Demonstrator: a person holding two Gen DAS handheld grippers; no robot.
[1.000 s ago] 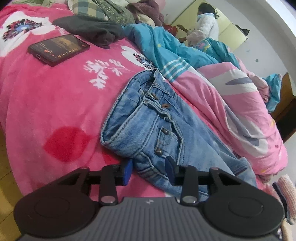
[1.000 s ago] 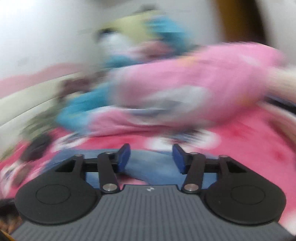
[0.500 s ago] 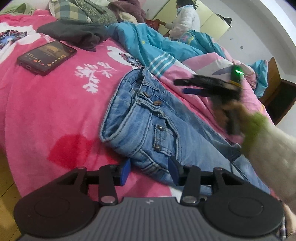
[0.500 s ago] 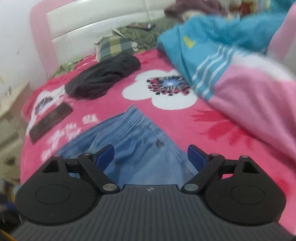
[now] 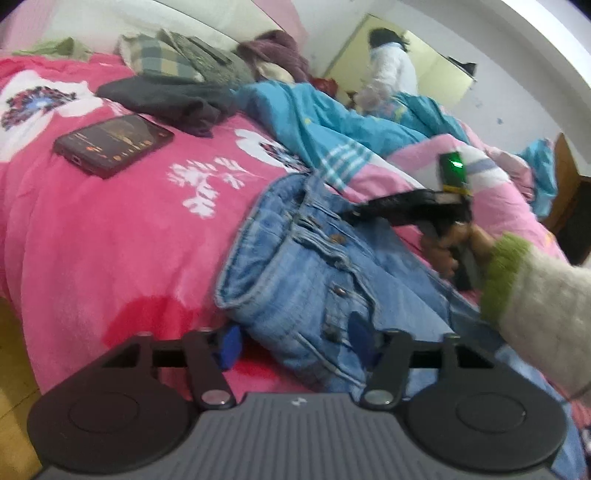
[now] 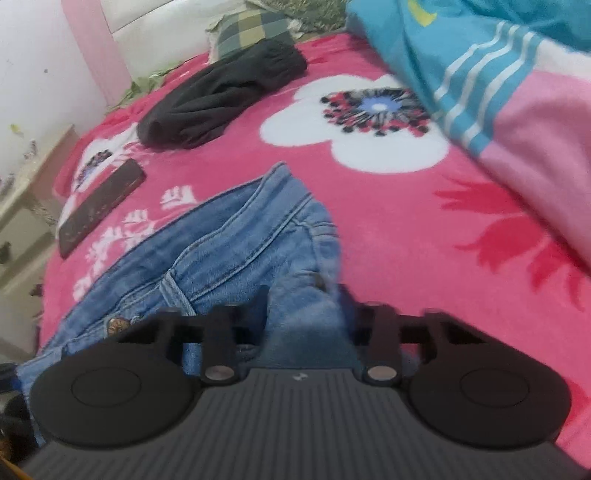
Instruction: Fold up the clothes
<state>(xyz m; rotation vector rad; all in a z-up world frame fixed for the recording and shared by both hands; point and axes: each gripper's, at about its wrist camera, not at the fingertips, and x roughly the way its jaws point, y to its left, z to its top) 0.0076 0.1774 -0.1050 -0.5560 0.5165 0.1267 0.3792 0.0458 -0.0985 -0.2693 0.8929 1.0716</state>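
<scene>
Jeans [image 5: 314, 280] lie on the pink bedspread [image 5: 110, 236], bunched between both tongs. Right gripper [image 6: 301, 306], swung in from the far quilt, has just closed onto the denim waistband; left gripper [image 5: 295, 338] has narrowed around the near fold, so lifting can likely start.

A bed [image 5: 92, 236] under a pink flowered blanket [image 6: 406, 236] stretches ahead of the tool, its white padded headboard [image 6: 147, 33] against a pale wall [image 6: 40, 66]. Yellow wardrobe doors [image 5: 439, 74] stand far ahead, a wooden cabinet [image 5: 569, 206] at right.
</scene>
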